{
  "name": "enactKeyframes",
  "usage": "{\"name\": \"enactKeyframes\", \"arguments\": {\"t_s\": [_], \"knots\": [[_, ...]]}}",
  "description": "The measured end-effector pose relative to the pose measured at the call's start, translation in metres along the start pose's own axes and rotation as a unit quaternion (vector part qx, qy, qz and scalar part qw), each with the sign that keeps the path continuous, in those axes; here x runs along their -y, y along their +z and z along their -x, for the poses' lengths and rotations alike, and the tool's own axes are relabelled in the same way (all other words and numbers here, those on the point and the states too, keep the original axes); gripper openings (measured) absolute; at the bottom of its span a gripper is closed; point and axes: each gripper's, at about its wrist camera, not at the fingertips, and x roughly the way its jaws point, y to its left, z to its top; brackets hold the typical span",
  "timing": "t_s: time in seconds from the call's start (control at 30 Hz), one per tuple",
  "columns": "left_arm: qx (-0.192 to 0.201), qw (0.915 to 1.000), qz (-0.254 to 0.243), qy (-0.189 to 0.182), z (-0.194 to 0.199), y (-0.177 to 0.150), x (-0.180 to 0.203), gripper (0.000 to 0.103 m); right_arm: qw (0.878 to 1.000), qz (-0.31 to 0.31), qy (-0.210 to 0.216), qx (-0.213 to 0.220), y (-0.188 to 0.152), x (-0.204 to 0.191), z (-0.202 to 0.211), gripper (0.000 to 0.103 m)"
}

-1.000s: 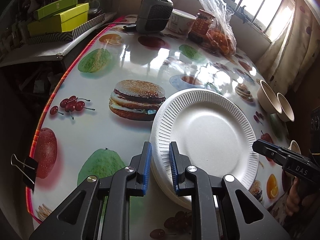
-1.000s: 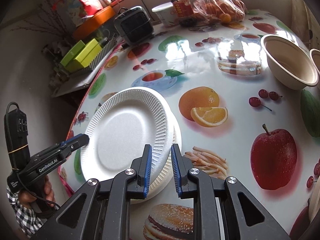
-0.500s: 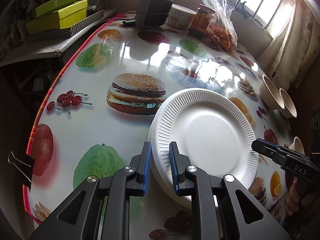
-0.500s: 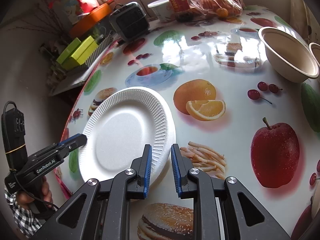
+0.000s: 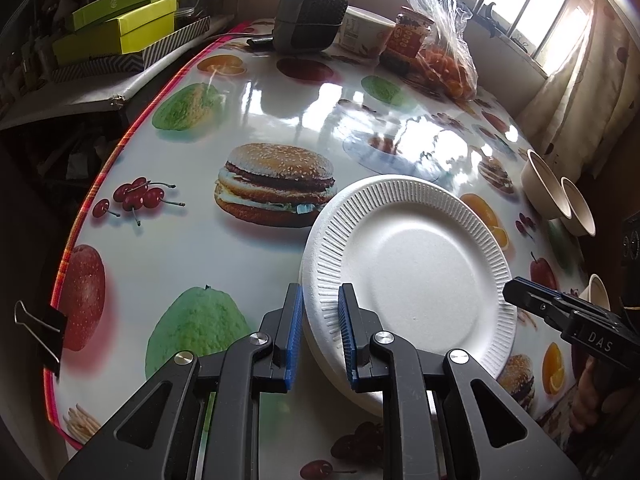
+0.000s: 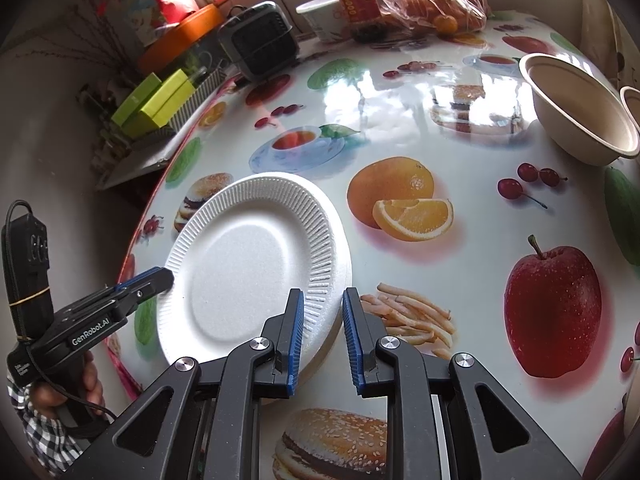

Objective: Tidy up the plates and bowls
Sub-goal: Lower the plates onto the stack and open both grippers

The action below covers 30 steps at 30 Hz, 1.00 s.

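A white ribbed foam plate lies on top of another plate on the printed tablecloth; it also shows in the right wrist view. My left gripper stands around the stack's near-left rim, jaws narrowly apart, pads not pressing it. My right gripper stands around the opposite rim, also slightly open. Each gripper shows in the other's view: the right one and the left one. Two beige bowls sit side by side at the far right; the larger bowl shows in the right wrist view.
A dark small heater, a white tub, a red jar and a plastic bag of oranges stand at the table's back. Green boxes lie on a side shelf. A binder clip grips the table edge.
The upper plate has slid and settled squarely onto the lower one. Both grippers' jaws have widened slightly around the rim.
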Motion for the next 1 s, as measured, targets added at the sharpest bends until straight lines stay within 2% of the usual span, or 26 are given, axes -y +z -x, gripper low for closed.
{"name": "enactKeyframes", "arguments": {"t_s": [0.3, 0.5, 0.57, 0.7, 0.8, 0.87, 1.0], "knots": [[0.0, 1.0, -0.001, 0.0, 0.0, -0.001, 0.0, 0.02, 1.0, 0.002, 0.0, 0.002, 0.0, 0.001, 0.0, 0.021], [0.004, 1.0, -0.001, 0.0, 0.001, -0.001, 0.001, 0.024, 1.0, 0.004, 0.0, 0.005, -0.001, -0.001, 0.001, 0.021], [0.005, 1.0, -0.001, 0.0, 0.002, -0.001, 0.001, 0.029, 1.0, 0.007, 0.0, 0.005, -0.001, -0.001, 0.002, 0.021], [0.008, 1.0, -0.002, 0.003, 0.004, -0.001, 0.001, 0.031, 1.0, 0.009, -0.001, 0.008, -0.001, -0.003, 0.004, 0.021], [0.014, 0.9999, -0.004, 0.008, 0.007, -0.001, 0.001, 0.033, 1.0, 0.008, -0.002, 0.01, -0.002, -0.004, 0.005, 0.026], [0.02, 0.9997, -0.007, 0.012, 0.011, -0.002, 0.001, 0.04, 1.0, 0.007, -0.003, 0.014, -0.002, -0.003, 0.006, 0.03], [0.027, 0.9995, -0.008, 0.014, 0.016, -0.002, 0.002, 0.041, 1.0, 0.004, -0.002, 0.023, -0.002, -0.003, 0.01, 0.034]]}}
